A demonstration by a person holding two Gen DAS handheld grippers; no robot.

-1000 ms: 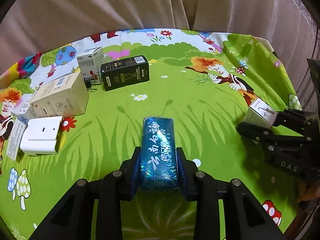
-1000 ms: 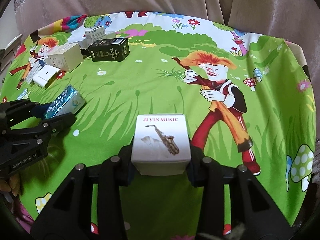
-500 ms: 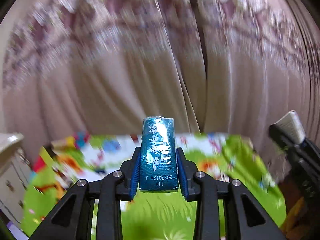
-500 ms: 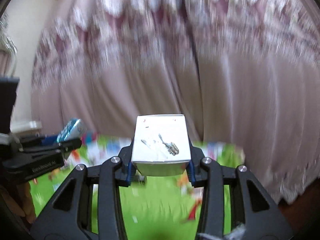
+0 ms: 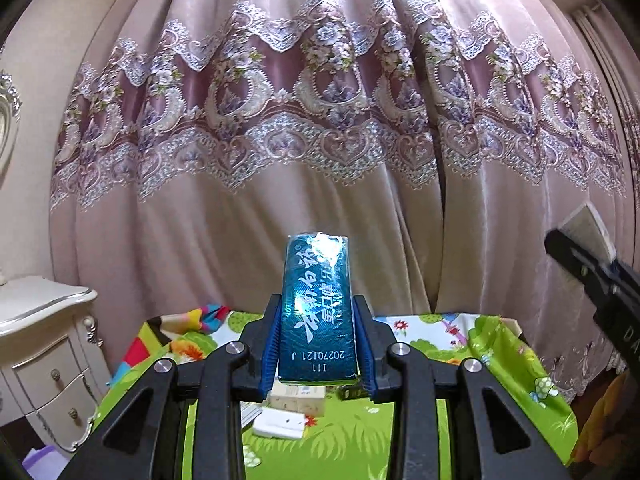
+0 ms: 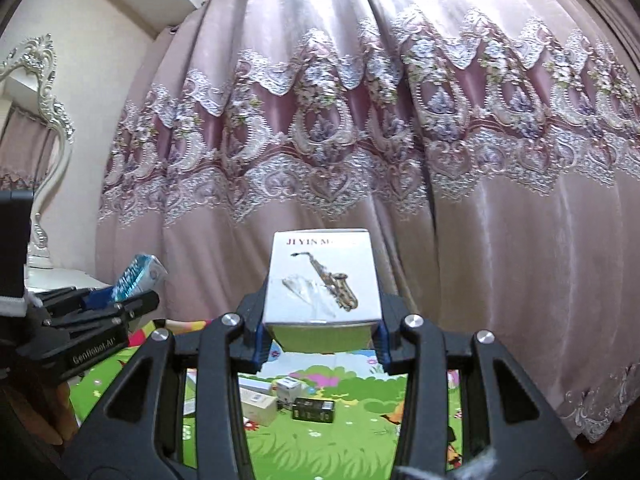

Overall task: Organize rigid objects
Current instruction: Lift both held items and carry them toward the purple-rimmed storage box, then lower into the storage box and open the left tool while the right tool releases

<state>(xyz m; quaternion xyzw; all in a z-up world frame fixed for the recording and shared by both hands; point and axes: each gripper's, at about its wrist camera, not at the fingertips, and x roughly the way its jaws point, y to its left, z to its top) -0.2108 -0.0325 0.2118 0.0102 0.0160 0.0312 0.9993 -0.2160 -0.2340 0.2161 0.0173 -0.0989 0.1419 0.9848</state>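
Blue box (image 5: pixel 318 312) sits clamped between left claw (image 5: pixel 318 354) pads.

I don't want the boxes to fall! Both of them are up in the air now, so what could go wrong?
1. The blue box is gripped only at its near end by the left gripper, so it might tip or slide out.
2. The saxophone box juts well past the right gripper and may slip too.
3. The small boxes sit close together on the green cloth, so setting these down carelessly could knock them.
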